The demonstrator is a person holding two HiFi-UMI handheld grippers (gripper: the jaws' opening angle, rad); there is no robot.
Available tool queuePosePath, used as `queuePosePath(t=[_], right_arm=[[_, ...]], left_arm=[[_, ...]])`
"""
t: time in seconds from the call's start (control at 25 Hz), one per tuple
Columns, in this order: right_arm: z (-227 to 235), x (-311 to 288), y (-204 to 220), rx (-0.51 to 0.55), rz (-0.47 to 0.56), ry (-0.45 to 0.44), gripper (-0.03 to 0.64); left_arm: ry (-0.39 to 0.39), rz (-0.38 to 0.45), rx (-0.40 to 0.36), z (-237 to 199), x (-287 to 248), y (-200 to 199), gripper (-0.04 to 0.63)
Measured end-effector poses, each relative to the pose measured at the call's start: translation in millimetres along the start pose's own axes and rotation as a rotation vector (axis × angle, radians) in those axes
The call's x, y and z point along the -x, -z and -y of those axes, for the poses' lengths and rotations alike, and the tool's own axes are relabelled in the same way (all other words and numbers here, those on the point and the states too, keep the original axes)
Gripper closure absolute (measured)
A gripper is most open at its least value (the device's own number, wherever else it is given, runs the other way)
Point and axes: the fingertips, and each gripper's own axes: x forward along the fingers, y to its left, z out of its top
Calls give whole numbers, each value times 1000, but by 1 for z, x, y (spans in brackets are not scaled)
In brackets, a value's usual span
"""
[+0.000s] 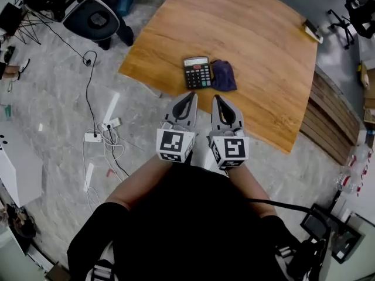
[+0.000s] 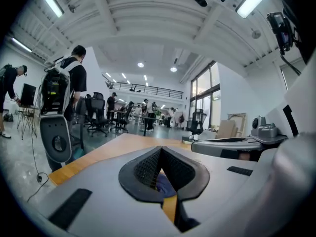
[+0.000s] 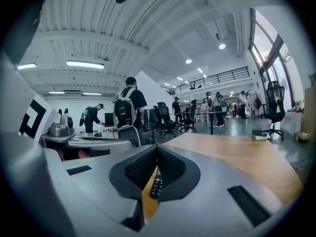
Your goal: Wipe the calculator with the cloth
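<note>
At table edge, hand-held grippers side-by-side

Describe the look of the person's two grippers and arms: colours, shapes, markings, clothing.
The left gripper and the right gripper look alike: light grey shells that taper to a point, lined inside with black ribbed pads. Each carries at its rear a white cube printed with black square markers. The person wears a black top with short sleeves.

The calculator lies on the table, cloth touching its right.
</note>
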Motion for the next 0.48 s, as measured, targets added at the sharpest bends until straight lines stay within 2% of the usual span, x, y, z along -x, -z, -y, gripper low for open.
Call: queuePosePath(t=[0.28, 0.48], right_arm=[[22, -56, 16, 0, -76, 36, 602], [40, -83, 29, 6, -119, 19, 603]], left_arm=[[32, -54, 26, -34, -50, 11, 589], [19, -101, 23, -45, -77, 25, 589]])
